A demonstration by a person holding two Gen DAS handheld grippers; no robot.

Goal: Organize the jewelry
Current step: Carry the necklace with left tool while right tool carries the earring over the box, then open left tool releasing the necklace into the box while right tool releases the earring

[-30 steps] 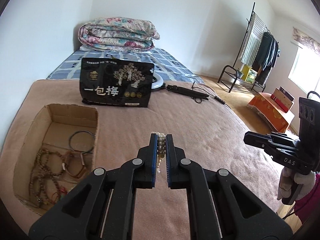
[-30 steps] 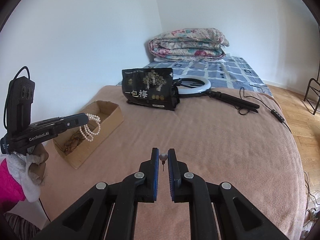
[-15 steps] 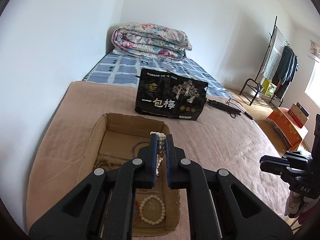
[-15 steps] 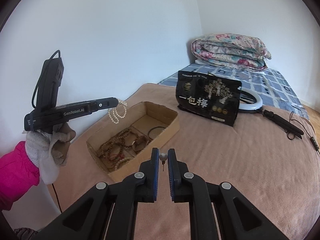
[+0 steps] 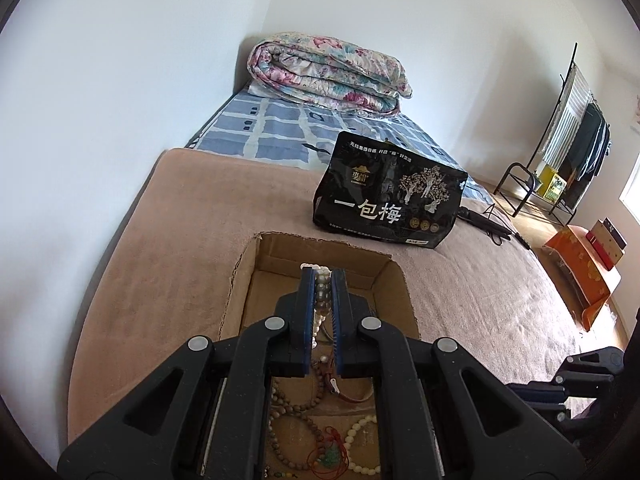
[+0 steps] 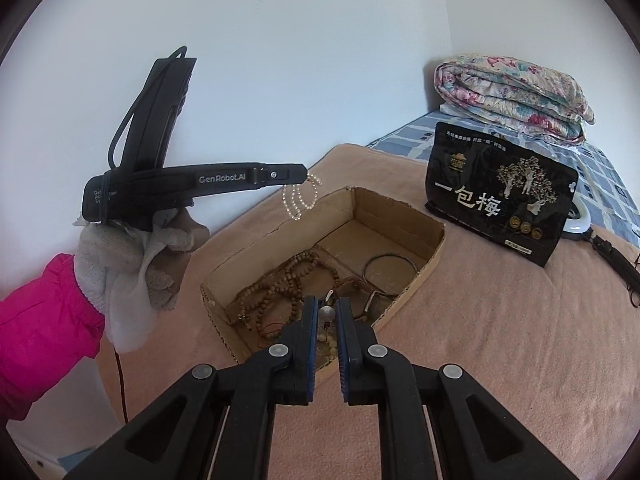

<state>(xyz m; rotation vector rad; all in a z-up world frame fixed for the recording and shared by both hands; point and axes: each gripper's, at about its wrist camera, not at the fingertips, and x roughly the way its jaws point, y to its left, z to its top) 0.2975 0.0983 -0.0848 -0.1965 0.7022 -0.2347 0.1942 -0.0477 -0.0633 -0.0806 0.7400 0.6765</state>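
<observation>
My left gripper is shut on a white pearl necklace and holds it above the open cardboard box. In the right wrist view the left gripper shows at the left with the pearl necklace dangling over the box's far left wall. My right gripper is shut on a small silver pin-like piece, over the box's near edge. The box holds wooden bead strings, a dark bangle and a white bead bracelet.
A black snack bag stands behind the box on the tan blanket. A folded floral quilt lies at the back. A ring light and cable lie right. A clothes rack and orange box stand beside the bed.
Both grippers have swung left toward the box. The left gripper with the pearls is now over the box, and the right gripper with its small piece has come to the box's near edge.
</observation>
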